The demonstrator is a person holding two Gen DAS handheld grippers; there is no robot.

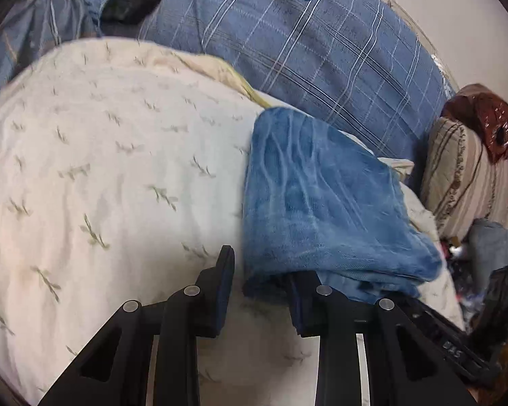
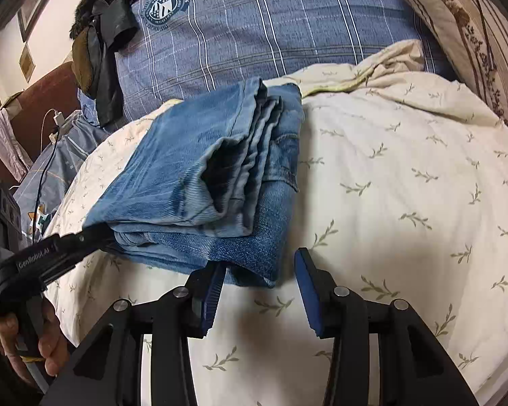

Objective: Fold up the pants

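Observation:
The blue jeans (image 1: pixel 318 199) lie folded in a thick stack on the cream leaf-print bedspread (image 1: pixel 111 155). In the right wrist view the jeans (image 2: pixel 199 182) show several stacked layers and leg hems. My left gripper (image 1: pixel 260 270) is open at the stack's near edge, its right finger tucked under the top fold. It also shows in the right wrist view (image 2: pixel 94 233), reaching into the stack's left corner. My right gripper (image 2: pixel 259 264) is open, its jaws straddling the near corner of the jeans without closing on it.
A blue plaid pillow (image 2: pixel 271 23) lies behind the jeans. A striped beige pillow (image 1: pixel 464 176) sits at the right with clutter beyond the bed edge. Dark clothing (image 2: pixel 101 50) and a charging cable (image 2: pixel 50 125) lie at the left.

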